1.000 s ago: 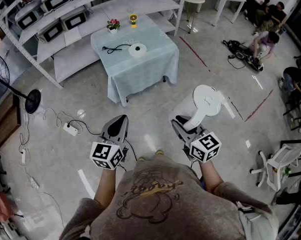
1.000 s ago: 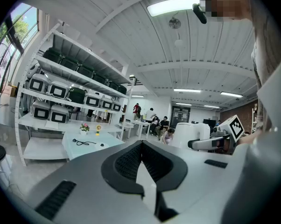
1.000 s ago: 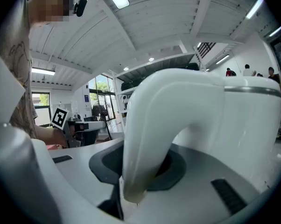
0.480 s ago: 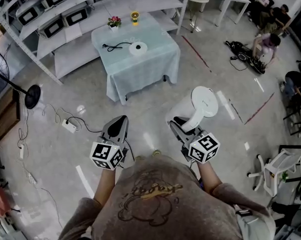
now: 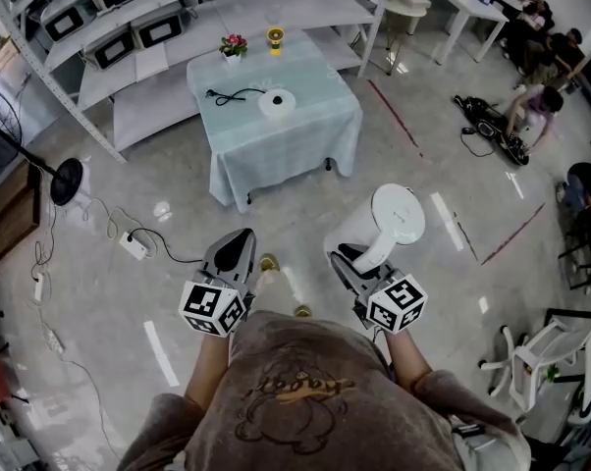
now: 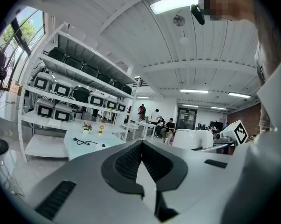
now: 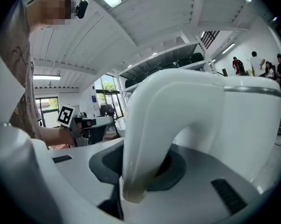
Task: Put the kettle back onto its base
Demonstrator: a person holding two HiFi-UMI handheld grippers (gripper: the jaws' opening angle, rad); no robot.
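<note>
So, starting at the right gripper (image 7: 136, 174): its jaws are sitting partly closed and pinching the kettle's handle (image 7: 147, 125), with the white handle running right down between the two dark pads. That grip is holding the kettle (image 5: 389, 226) upright in the air, out in front of the person and over the bare floor (image 5: 178, 214).

The left gripper (image 6: 141, 158) isn't doing anything useful. Its jaws are meeting at the tips with nothing between them, and it's pointing forward beside the right one, close to level.

Further out, the round white base (image 5: 276, 101) is sitting on the small table (image 5: 305, 150) with the pale cloth, and its black cord (image 5: 229, 93) is trailing off toward the table's left side. A little flower pot (image 5: 234, 45) and a small yellow thing (image 5: 275, 37) are standing at the far edge, in front of the shelving (image 5: 129, 27).

Progress-wise, I'm reading it like this: the pickup is done, since the kettle is in hand and off any surface. The rest is all to come. The kettle is hanging well apart from the base, so the carry to the table, lining it up over the base, lowering it on and letting go are not done yet.
</note>
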